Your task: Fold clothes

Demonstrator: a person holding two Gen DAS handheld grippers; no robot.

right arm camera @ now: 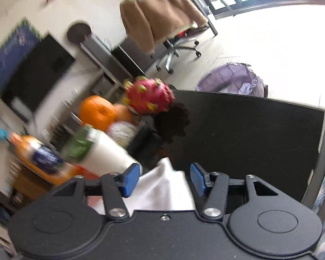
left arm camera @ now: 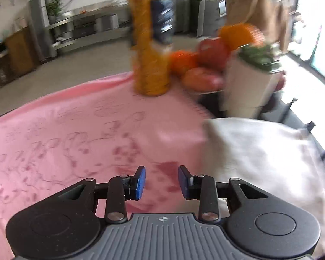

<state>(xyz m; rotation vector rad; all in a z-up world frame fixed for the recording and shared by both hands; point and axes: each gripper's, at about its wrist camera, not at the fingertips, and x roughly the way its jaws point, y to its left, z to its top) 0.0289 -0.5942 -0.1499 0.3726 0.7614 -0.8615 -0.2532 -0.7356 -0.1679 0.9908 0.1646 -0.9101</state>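
A bottle (left arm camera: 151, 43) stands behind the printed cloth (left arm camera: 75, 143), fruit (left arm camera: 208, 60) to its right.

my left gripper (left arm camera: 161, 182) has its jaws apart, blue pads (left arm camera: 140, 183) facing each other, nothing between. my right gripper (right arm camera: 164, 179) is tilted, jaws likewise spread wide, gripping nothing.

An office-like room: swivel chair (right arm camera: 179, 47), wall screen (right arm camera: 36, 71), metal shelving (left arm camera: 80, 28).

Motion blur smears the orange bottle (left arm camera: 150, 43) label and the fruit (left arm camera: 208, 62) beyond reading.
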